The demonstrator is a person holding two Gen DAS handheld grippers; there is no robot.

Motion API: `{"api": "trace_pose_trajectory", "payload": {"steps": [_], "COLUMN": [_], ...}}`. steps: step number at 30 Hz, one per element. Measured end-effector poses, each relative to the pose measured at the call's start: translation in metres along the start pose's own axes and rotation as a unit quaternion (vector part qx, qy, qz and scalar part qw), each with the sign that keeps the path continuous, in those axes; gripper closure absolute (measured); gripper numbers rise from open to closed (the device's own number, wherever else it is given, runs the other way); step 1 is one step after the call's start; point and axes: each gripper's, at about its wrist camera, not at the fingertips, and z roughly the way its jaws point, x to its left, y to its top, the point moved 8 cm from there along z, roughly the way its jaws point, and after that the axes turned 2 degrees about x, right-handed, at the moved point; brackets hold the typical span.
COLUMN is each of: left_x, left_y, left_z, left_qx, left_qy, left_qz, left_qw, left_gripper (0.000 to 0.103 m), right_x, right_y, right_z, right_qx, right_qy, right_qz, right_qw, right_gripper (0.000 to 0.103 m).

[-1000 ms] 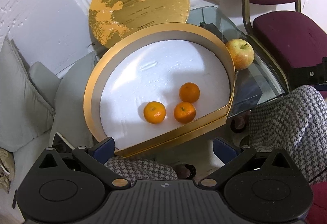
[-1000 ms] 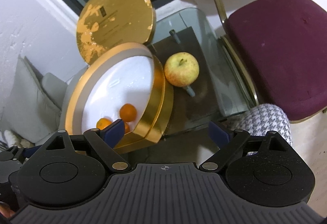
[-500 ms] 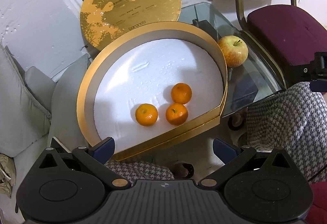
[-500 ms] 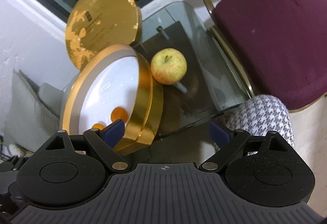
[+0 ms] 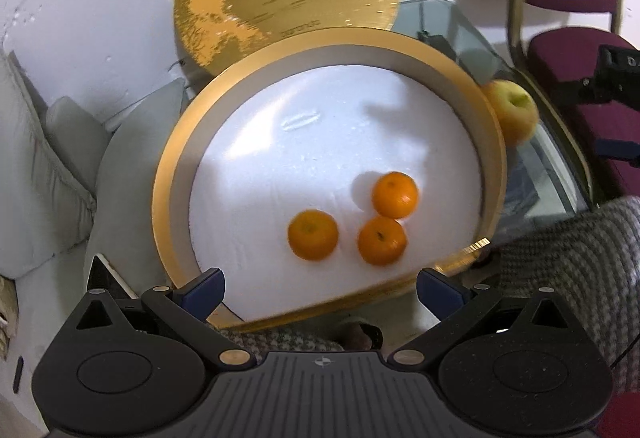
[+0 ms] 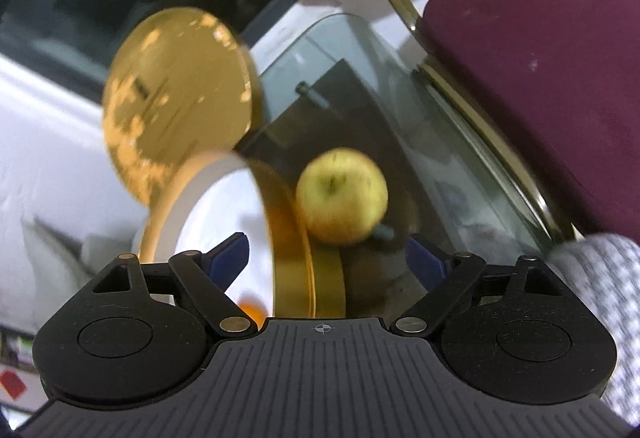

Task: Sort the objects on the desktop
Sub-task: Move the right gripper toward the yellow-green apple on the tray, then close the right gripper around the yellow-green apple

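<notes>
Glass tabletop (image 6: 460,174) carries the apple (image 6: 342,196) just outside the gold box (image 6: 304,262), at twelve o'clock from the right gripper (image 6: 326,258), fingers apart; left gripper (image 5: 320,288), also spread, faces the oranges (image 5: 313,235).

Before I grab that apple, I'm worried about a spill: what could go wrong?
The apple sits on glass right beside the box wall; the open right tool may hit the wall first. Being round, it could roll off. A jolted box might scatter the three oranges.
</notes>
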Motion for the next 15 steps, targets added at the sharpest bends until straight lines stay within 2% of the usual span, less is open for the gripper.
{"api": "trace_pose_trajectory", "payload": {"steps": [7,11,15], "left_x": [0.019,0.025,0.031], "left_y": [0.008,0.007,0.005], "left_z": [0.020,0.029,0.036], "left_qx": [0.014,0.020,0.028], "left_qy": [-0.009,-0.015,-0.017], "left_qz": [-0.030,-0.037,-0.047], "left_qw": [0.9994,0.9990,0.9983], "left_gripper": [0.001,0.001,0.001], "right_x": [-0.004,-0.002,-0.001], "right_y": [0.024,0.024,0.026], "right_z": [0.060,0.080,0.093], "right_qx": [0.031,0.044,0.043], "right_qy": [-0.032,-0.040,-0.066], "right_qz": [0.048,0.058,0.055], "right_qw": [0.998,0.996,0.995], "right_gripper": [0.012,0.010,0.009]}}
